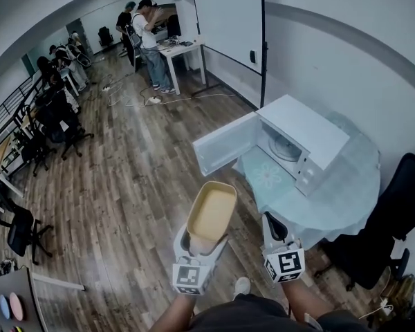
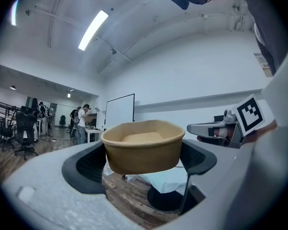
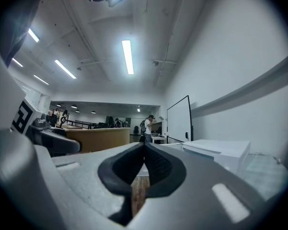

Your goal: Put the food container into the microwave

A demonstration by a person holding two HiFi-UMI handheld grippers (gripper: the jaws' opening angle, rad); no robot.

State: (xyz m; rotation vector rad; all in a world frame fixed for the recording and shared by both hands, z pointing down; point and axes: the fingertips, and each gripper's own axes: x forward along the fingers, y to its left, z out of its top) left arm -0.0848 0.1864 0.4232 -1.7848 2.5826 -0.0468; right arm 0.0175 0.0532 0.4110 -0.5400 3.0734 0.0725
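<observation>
Right, the tan food container (image 1: 211, 216) is clamped in the left gripper (image 1: 202, 246), held up off the floor. Just to its right, the right gripper (image 1: 276, 228) has its jaws pressed together, empty. Ahead of both, the white microwave (image 1: 301, 140) stands on the round table (image 1: 353, 192), its door (image 1: 225, 142) swung open.

place: likely office | cues: whiteboard (image 1: 229, 19), desk (image 1: 182, 50), office chairs (image 1: 21, 230)

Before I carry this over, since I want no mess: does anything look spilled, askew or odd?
Nothing stands out. The food container sits straight in the left gripper, no spill visible; the microwave door is open.
</observation>
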